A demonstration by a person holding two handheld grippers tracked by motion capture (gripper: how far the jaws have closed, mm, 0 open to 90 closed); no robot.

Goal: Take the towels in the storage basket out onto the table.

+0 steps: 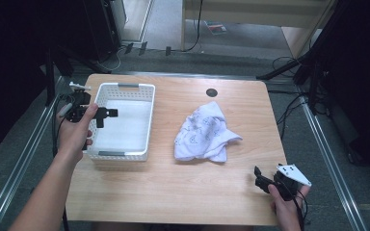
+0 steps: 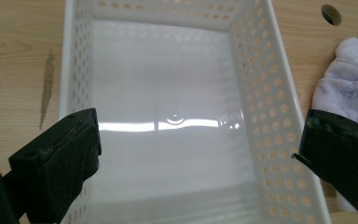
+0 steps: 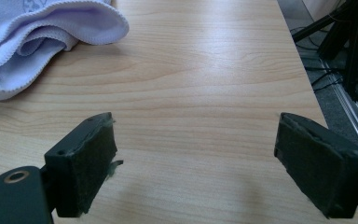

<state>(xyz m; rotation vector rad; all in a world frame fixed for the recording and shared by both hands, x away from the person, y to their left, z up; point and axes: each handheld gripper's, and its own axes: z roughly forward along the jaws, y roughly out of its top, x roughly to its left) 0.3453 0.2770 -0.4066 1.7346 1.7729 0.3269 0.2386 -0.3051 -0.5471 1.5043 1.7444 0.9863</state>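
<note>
In the high view the left tool (image 1: 107,113) hangs over the left edge of the basket (image 1: 147,120), at the left of the frame, its jaws spread wide and holding nothing; its own view looks straight down into the basket (image 2: 261,93), with one jaw at lower left and the other at lower right, both above the glossy floor. Placed so, it seems ready either to steady the basket or to receive something over it. The right tool (image 1: 265,179) sits at the lower right of the high view, near the front edge of the counter (image 1: 173,187), also wide open and empty; its own view faces along bare wood toward the cloth (image 3: 37,42) at upper left, well apart from the jaws, which reads as a resting or starting pose before a reach. The cloth (image 1: 203,134) lies crumpled in the middle of the high view, just right of the basket but not touching it, and it shows at the right edge of the left tool's view (image 2: 349,88). The basket is white hard plastic, rectangular, with rows of round holes in its walls and a smooth shiny bottom. The cloth is soft, pale, faintly printed, with a stitched hem and loose folds. The counter is light wood grain with a dark round hole (image 1: 211,92) near its far edge. The jaw faces look padded and dark.
</note>
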